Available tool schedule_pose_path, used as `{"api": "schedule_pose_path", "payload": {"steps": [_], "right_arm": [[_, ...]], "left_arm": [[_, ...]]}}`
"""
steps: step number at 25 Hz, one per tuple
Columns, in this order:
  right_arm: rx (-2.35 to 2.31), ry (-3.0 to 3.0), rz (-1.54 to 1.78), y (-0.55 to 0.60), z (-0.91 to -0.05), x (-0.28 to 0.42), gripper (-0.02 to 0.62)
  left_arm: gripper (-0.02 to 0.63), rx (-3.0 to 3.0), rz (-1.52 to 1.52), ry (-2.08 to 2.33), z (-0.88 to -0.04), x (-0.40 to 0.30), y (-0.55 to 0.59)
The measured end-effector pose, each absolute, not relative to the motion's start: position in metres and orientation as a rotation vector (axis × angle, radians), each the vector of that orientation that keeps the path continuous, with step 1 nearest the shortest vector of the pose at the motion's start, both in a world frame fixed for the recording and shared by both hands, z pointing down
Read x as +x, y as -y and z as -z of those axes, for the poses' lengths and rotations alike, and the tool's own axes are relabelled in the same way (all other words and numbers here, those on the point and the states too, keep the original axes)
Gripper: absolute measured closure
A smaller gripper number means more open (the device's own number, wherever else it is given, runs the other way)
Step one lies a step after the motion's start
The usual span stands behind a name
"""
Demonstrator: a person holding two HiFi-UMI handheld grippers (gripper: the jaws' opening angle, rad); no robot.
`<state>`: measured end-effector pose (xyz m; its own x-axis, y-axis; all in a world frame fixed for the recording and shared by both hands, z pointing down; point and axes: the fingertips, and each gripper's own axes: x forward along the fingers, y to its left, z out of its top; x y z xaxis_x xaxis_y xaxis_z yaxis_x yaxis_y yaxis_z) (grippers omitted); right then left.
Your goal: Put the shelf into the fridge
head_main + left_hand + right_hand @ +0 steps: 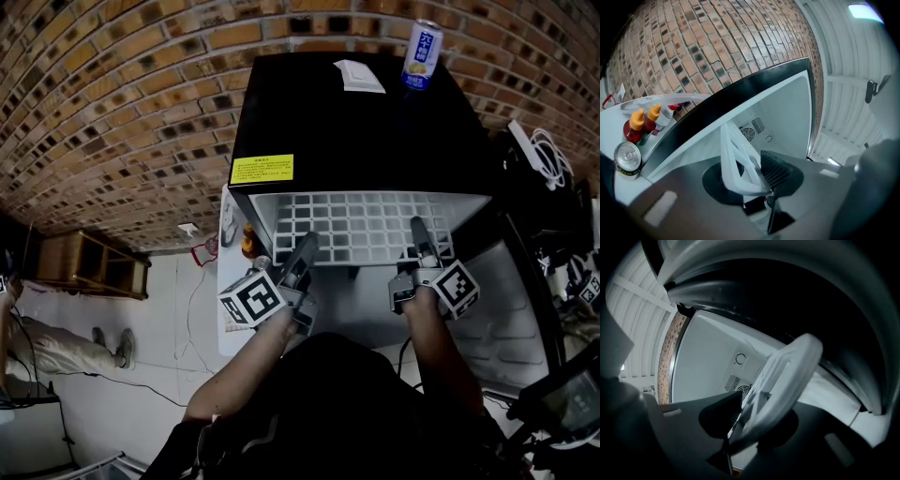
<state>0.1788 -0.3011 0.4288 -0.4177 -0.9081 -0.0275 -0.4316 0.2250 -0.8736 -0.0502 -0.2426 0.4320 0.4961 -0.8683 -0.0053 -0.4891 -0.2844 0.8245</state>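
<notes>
Holding the shelf [366,225] flat by its near edge, left gripper [307,244] and right gripper [418,228] both clamped onto it. Partly into the fridge [356,122], long axis across the opening; straight ahead from the 2 grips, evenly shared.

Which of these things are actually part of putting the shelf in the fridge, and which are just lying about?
Part of the job: shelf, fridge, left gripper and right gripper, both gripping the shelf.

Just lying about: drink can and white paper on the fridge top; sauce bottles and a second can in the door.
</notes>
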Motion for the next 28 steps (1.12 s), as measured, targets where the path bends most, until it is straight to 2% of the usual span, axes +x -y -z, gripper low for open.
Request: {"api": "schedule_pose_path", "payload": {"steps": [28], "right_arm": [[-1.410,-1.908,1.037,0.337,-0.432,0.178,0.477]], "left_arm": [[0.492,1.877,0.600,1.382,-0.432,-0.058,0.283]]}}
